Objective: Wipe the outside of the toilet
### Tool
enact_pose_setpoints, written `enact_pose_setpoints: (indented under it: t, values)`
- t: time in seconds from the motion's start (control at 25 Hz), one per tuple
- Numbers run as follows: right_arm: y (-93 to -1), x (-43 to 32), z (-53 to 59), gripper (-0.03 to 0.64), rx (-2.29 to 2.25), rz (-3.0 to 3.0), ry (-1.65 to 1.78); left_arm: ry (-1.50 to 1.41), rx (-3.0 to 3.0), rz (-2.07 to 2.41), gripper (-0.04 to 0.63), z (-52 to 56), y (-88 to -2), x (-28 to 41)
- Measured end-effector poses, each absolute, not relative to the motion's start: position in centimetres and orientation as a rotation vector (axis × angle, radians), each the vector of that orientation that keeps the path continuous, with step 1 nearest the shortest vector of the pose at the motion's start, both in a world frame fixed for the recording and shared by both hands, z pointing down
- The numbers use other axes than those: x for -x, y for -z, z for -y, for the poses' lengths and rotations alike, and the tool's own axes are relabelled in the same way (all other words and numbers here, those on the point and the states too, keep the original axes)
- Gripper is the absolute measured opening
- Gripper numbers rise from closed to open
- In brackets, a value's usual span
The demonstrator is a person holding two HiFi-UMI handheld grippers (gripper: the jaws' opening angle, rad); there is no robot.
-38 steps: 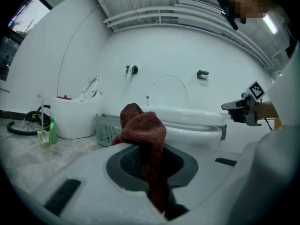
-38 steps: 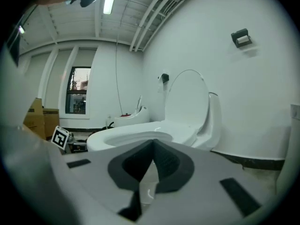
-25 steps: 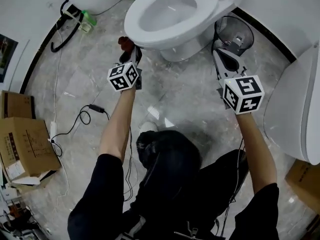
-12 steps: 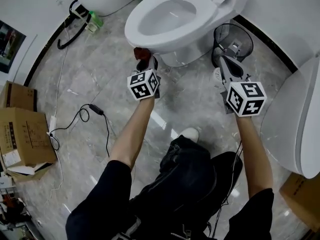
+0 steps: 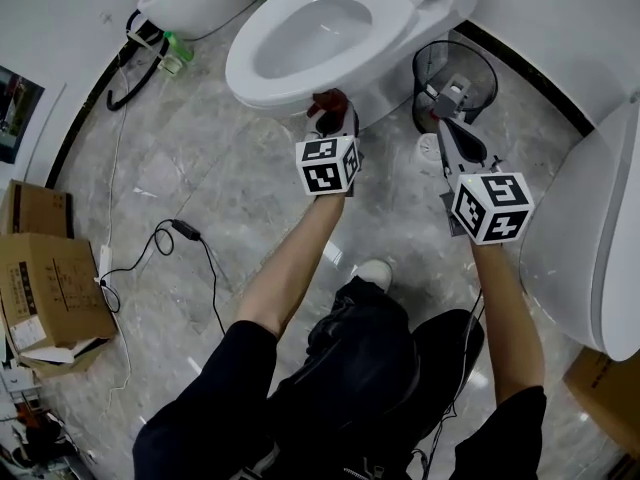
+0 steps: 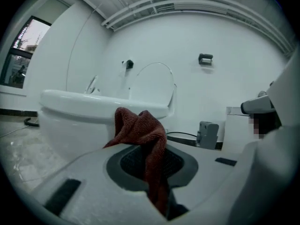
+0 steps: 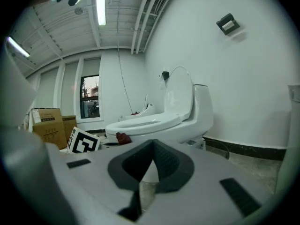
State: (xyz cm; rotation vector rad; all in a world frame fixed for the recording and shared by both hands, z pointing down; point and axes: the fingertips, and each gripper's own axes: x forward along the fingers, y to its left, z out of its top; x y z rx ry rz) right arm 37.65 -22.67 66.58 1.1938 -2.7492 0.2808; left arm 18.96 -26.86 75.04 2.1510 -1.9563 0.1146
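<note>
The white toilet [image 5: 400, 18] stands at the top middle of the head view, seat down and lid up. My left gripper [image 5: 333, 118] is shut on a dark red cloth [image 5: 330, 101], and the cloth is pressed against the outside of the bowl just under the front rim. In the left gripper view the cloth [image 6: 143, 135] hangs bunched between the jaws, with the bowl [image 6: 79, 116] close behind it. My right gripper [image 5: 441, 116] is shut on nothing and hovers to the right of the bowl. The right gripper view shows the toilet [image 7: 154, 123] and the cloth [image 7: 123, 138] from the side.
A black wire wastebasket [image 5: 458, 68] stands just beyond the right gripper. Another white fixture [image 5: 590, 238] fills the right edge. Cardboard boxes [image 5: 50, 288] and a black cable [image 5: 185, 233] lie on the marble floor at the left. A green bottle [image 5: 175, 48] sits by the wall.
My left gripper has carried the cloth to the right along the underside of the bowl's front rim. The right gripper has stayed near the wastebasket.
</note>
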Motion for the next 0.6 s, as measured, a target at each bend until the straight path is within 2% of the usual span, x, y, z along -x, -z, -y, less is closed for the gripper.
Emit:
enact_pose_setpoints:
  t: [0.24,0.6]
  values:
    - [-67.1,-40.6,23.5,0.003,-1.243,2.711,-0.283,-0.158,-2.244,1.854,0.048,31.5,-74.6,-24.3]
    - [-67.9,-41.6,24.1,0.003,-1.267,2.688,-0.297,-0.164,-2.405,1.770,0.049,31.6,-74.4,-27.1]
